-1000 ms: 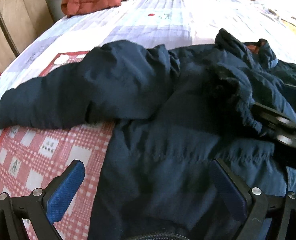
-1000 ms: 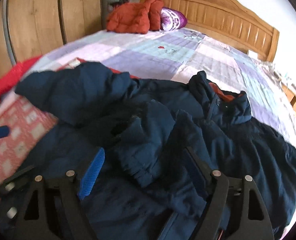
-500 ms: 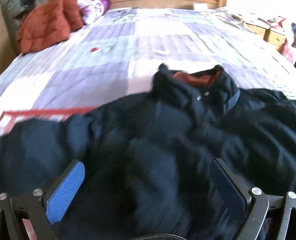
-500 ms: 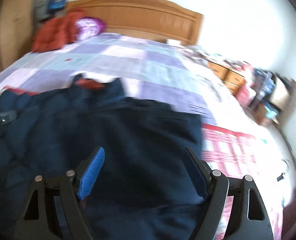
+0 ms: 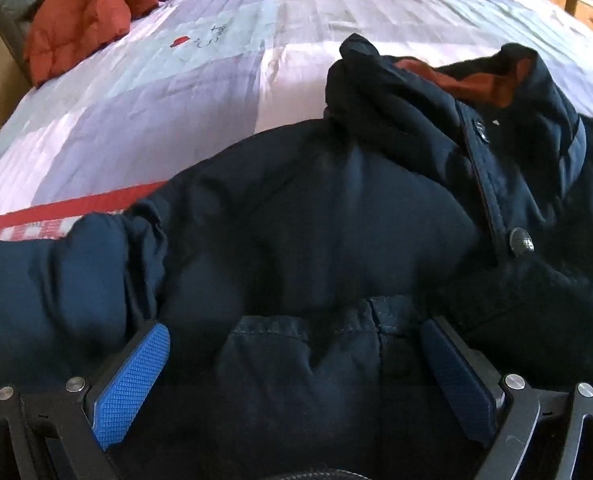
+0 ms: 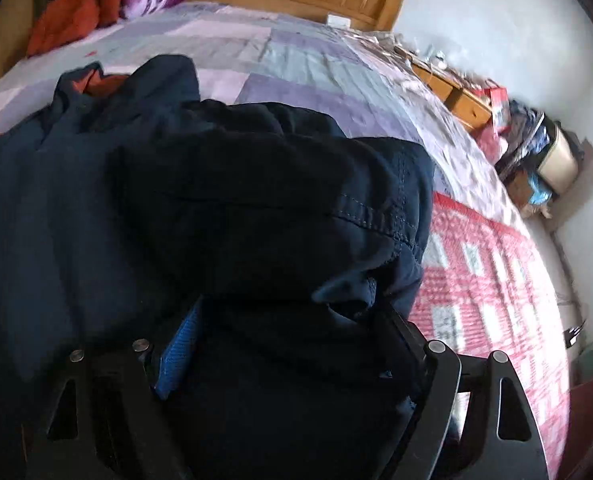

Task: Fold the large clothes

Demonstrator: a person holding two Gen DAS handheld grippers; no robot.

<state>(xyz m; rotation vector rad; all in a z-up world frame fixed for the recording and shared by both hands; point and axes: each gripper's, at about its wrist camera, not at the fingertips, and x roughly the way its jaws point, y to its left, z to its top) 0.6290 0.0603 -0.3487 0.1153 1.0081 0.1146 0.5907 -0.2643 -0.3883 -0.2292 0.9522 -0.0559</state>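
The left claw [image 5: 296,376], spread wide, has swung from the sleeve to the padded navy-blue jacket [image 5: 336,220] chest on the quilted bed [image 5: 176,80]. The right claw [image 6: 288,344], spread, now straddles its bunched hem, so folding looks imminent.

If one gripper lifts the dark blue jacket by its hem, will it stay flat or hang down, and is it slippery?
The dark blue jacket would probably sag and drape: it lies in soft puffy folds on the bed. It looks padded, so likely bulky yet light. Its smooth shell may slip; the stitched hem seems the firmer hold.
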